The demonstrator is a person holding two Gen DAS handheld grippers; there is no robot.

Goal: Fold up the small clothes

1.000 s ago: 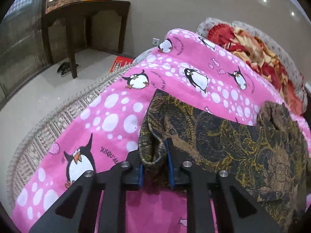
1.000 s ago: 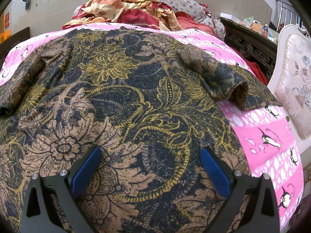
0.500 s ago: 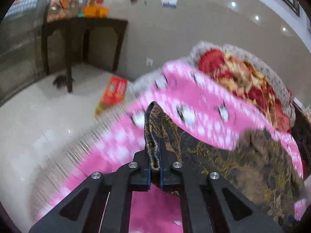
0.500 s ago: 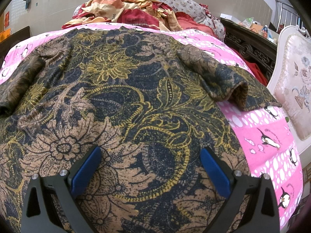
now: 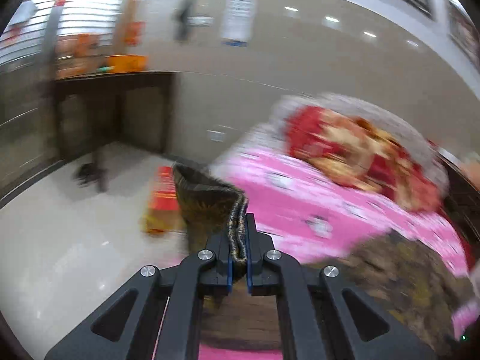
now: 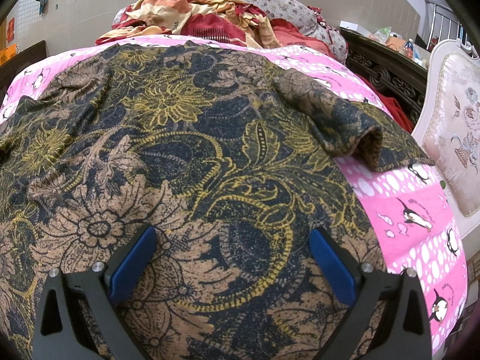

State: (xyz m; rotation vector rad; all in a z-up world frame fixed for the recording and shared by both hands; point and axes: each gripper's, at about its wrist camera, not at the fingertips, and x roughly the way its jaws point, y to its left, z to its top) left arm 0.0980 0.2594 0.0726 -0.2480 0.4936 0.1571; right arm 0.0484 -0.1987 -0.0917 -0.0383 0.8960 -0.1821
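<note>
On a pink penguin-print bedspread filling the frame's centre, we see the floral garment spread flat; our right gripper gapes wide above it, while our left gripper pinches its hem. Print lettering unreadable.

Dark wooden table against beige wall; pale floor.

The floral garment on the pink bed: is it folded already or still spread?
Mostly spread: the floral garment lies flat across the pink blanket. The left gripper pinches one lifted edge; the right gripper is open.
</note>
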